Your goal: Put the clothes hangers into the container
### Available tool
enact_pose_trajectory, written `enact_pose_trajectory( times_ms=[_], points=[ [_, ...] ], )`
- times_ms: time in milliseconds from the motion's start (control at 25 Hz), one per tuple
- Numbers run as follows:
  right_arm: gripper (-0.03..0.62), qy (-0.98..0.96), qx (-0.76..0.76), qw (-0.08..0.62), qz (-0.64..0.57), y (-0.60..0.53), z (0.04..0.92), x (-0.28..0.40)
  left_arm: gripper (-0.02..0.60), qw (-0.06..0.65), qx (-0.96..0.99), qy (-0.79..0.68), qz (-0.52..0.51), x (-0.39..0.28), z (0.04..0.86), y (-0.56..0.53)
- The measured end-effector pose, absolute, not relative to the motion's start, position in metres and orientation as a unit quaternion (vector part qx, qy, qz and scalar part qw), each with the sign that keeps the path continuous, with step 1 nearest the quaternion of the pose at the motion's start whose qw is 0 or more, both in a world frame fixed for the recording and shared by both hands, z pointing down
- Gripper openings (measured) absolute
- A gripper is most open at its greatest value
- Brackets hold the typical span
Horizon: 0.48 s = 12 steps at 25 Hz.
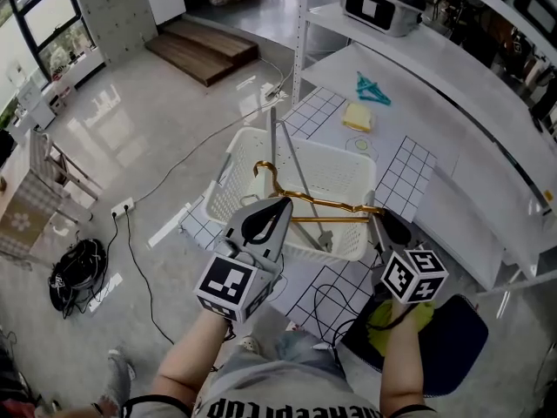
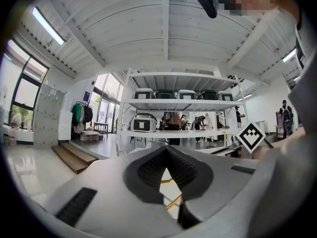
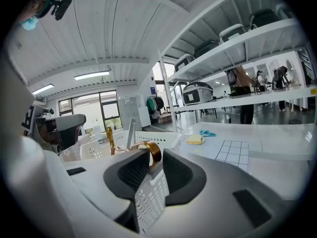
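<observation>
A gold wire hanger (image 1: 335,208) lies across the near side of the white slatted basket (image 1: 233,160), with its hook (image 1: 264,174) pointing up. My left gripper (image 1: 284,202) has its tips together at the hanger's neck; in the left gripper view two gold wires (image 2: 173,202) show under the closed tips (image 2: 167,150). My right gripper (image 1: 376,221) is at the hanger's right end. In the right gripper view its pads stand apart around the hanger's gold curved end (image 3: 150,151). Grey hangers (image 1: 300,181) stand upright in the basket.
A teal hanger (image 1: 372,88) and a yellow sponge (image 1: 358,117) lie on the white table (image 1: 435,103) beyond the basket. A shelf post (image 1: 302,33) rises behind the basket and an appliance (image 1: 383,3) sits on the shelf. Cables (image 1: 78,273) lie on the floor at the left. A dark pad (image 1: 457,342) lies at the lower right.
</observation>
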State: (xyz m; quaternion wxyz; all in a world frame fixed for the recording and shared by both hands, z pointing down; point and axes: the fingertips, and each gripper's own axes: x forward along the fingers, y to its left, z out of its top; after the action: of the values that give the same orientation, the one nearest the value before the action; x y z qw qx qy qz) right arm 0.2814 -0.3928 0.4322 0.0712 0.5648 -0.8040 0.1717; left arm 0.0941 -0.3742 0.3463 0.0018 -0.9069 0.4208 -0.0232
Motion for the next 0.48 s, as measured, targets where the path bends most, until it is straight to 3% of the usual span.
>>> enact_pose_trajectory(
  times_ms=[480],
  points=[
    [0.120,-0.796,0.580,0.069,0.161,-0.370,0.427,0.284,0.012,0.006,-0.916,0.402,-0.017,0.099,0.342,-0.366]
  ],
)
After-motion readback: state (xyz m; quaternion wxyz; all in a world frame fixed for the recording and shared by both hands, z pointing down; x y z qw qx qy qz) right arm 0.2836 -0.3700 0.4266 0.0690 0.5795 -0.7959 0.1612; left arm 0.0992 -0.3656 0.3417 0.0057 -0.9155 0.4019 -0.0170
